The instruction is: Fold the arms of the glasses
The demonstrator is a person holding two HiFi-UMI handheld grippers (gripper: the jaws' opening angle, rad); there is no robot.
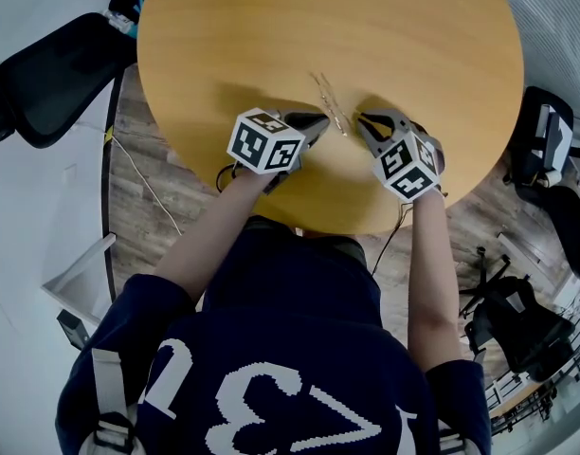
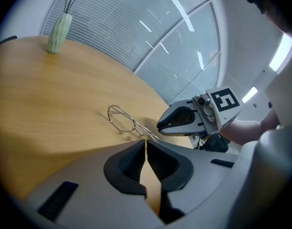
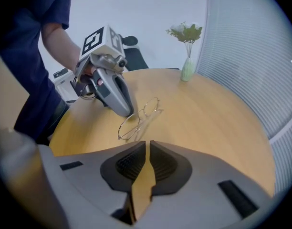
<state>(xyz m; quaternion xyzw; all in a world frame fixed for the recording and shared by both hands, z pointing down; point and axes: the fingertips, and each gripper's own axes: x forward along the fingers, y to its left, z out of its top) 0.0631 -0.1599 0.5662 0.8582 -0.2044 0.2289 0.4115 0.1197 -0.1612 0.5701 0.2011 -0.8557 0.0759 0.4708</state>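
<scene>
Tabletop [image 1: 413, 55] was round, of pale wood with an even finish, and stood on a wood-plank floor [image 1: 148, 173]. A black chair [image 1: 63, 74] stood off its left side in the head view, and dark bags and stands crowded the floor at the right. A pale green vase [image 3: 187, 69] holding a sprig stood near the far edge, and a curved wall of ribbed blinds [image 2: 151, 27] ran behind the table. The glasses [image 1: 332, 103], thin wire with round lenses, lay on the wood toward the person's side of the table, between the two tools. How their arms were set could not be determined from any view. The left gripper [image 1: 320, 121] pointed in from the left with its tip just beside the frame; contact could not be confirmed. Its jaws were together with nothing visible between the pads. The right gripper [image 1: 362, 119] pointed in from the right, its tip near the glasses but apart from them. Its jaws were likewise closed at the tips and empty. Both tools were above the table's near edge, angled downward and toward each other.
</scene>
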